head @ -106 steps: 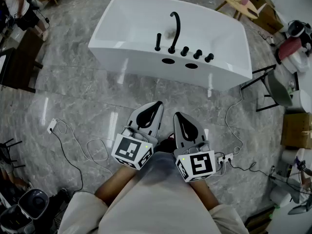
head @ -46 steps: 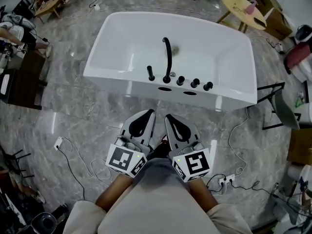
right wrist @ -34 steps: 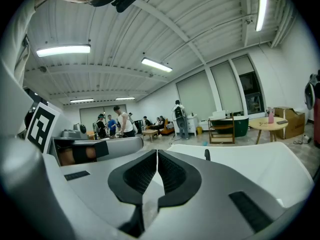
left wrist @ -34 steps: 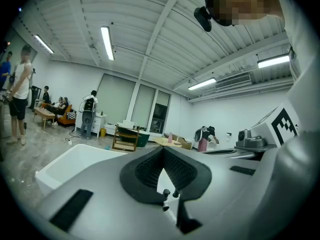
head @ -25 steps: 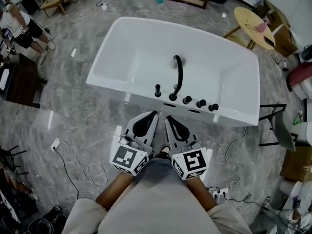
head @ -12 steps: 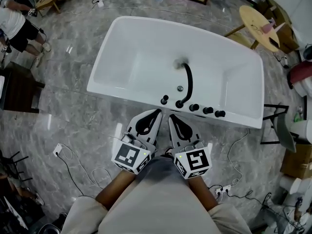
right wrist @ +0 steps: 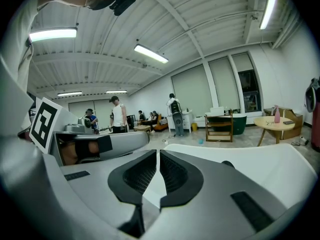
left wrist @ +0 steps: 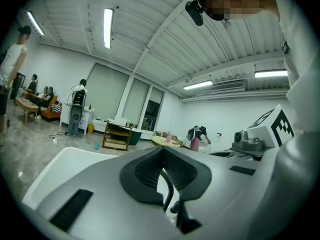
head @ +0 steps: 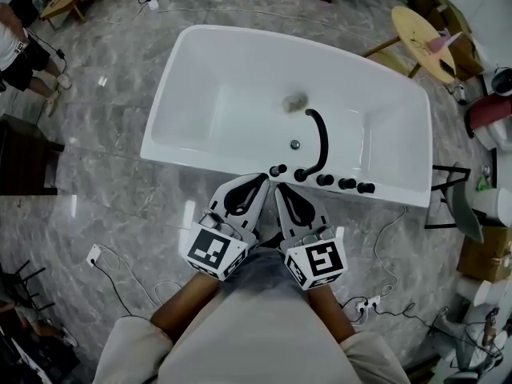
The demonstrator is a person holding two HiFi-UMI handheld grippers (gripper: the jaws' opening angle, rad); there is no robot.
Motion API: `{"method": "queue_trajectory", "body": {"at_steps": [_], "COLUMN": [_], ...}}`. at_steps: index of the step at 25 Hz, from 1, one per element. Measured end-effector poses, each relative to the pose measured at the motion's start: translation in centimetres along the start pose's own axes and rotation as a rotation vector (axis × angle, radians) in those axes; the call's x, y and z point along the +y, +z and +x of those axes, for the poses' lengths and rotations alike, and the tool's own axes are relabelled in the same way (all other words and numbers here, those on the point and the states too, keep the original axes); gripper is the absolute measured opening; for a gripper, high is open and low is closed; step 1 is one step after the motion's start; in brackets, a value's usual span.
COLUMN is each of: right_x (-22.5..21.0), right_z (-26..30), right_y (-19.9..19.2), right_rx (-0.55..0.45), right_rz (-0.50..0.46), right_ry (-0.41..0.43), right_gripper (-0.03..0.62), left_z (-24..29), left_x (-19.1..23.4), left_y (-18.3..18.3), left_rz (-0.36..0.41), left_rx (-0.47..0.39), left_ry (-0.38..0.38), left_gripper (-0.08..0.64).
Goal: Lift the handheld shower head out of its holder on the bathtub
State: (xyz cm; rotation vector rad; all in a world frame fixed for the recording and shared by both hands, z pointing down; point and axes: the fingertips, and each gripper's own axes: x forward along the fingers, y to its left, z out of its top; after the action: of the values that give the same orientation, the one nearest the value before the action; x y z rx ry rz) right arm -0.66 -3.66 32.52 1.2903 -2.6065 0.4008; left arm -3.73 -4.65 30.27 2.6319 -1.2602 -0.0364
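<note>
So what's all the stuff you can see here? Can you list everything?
Bathtub: one, white, middle of the floor.
Spout: one, black, curved, on the tub's near rim.
Shower head: one, black, in its holder left of the spout.
Knobs: three, black, right of the spout.
Drain: one, silver, tub bottom.
Round table: one, tan, top right.
Cables: several, white, floor at lower left.
Bystander: one, white top, top left.
Tools: two, grey, both shut and empty, by the tub's near rim; left tool, right tool.
</note>
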Motion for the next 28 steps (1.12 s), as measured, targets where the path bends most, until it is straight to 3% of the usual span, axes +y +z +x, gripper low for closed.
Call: {"method": "queue_trajectory", "body": {"at_steps": [17, 28], "right_x": [-3.2, -6.7], "right_z": [2.8, 5.1], "right_y": [-5.9, -12.7], "right_rx": [0.096, 0.201], "right_rz": [0.005, 0.03], "right_ry": [-0.058, -0.109], "right_gripper": [0.026, 0.121], "left_z": [1.9, 2.8], "left_x": [1.0, 1.2], "left_y": [-3.4, -5.5], "left_rz": [-0.047, -0.056], "left_rx": [0.054, 0.087], "left_ry": [-0.008, 0.009], "left_gripper": [0.006, 0.006]}}
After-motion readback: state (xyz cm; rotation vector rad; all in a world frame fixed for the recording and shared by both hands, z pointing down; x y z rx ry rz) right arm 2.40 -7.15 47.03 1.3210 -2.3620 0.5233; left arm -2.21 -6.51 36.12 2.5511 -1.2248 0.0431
